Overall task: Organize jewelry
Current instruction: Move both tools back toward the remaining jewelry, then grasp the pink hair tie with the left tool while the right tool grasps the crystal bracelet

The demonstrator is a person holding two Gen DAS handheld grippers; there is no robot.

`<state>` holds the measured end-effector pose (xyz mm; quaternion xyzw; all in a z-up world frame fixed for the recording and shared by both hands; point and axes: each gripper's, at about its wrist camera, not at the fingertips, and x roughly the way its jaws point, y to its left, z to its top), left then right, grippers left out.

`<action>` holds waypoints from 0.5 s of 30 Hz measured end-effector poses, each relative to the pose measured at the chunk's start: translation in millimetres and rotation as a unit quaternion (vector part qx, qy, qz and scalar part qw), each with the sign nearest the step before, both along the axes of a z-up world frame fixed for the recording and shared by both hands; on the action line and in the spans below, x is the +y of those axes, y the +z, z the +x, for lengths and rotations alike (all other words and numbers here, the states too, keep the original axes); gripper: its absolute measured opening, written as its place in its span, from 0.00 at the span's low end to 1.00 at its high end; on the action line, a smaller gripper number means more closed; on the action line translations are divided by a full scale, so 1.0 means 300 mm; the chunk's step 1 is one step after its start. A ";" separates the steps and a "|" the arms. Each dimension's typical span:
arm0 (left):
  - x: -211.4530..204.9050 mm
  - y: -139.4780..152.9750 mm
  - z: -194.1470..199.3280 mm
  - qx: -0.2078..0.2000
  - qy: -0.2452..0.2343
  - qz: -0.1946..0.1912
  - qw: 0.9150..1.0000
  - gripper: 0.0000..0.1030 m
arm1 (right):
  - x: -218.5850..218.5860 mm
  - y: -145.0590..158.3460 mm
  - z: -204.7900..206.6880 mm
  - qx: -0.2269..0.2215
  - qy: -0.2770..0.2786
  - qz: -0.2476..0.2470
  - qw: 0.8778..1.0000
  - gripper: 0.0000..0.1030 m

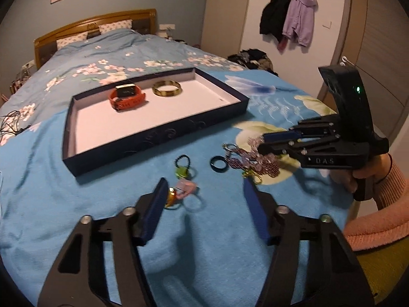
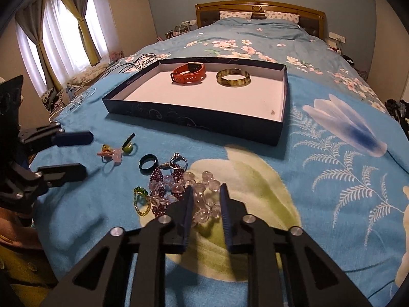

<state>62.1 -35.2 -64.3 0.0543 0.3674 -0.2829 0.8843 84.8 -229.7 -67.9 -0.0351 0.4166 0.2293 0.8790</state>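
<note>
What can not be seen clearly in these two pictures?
- Gold ring: left wrist view, partly behind the left gripper finger.
- Clear bead bracelet: right wrist view, whether the right gripper touches it.
- Speck in tray: too small.

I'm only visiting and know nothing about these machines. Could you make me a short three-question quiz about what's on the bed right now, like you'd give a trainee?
1. True or false: the orange watch and the greenish bangle both lie inside the dark blue tray.
2. Multiple choice: the right tongs are closing around which item? A) the black ring B) the clear bead bracelet C) the bangle
3. Fill in: the left tongs are spread ____ above the small pink ring.

Key: 1 true; 2 B; 3 open. The bracelet sits between the right tongs' pads, though whether they actually touch it cannot be told.
</note>
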 end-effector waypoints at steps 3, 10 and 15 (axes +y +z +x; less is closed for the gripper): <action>-0.017 -0.011 0.013 0.001 -0.006 0.006 1.000 0.47 | 0.001 0.011 -0.006 -0.004 0.004 0.005 1.000 0.03; -0.017 -0.059 0.085 0.039 0.008 0.030 0.999 0.38 | -0.007 0.049 -0.019 -0.017 0.010 0.018 1.000 0.00; 0.008 -0.080 0.115 0.060 0.019 0.027 0.998 0.35 | -0.016 0.054 -0.015 -0.018 0.003 0.023 1.000 0.02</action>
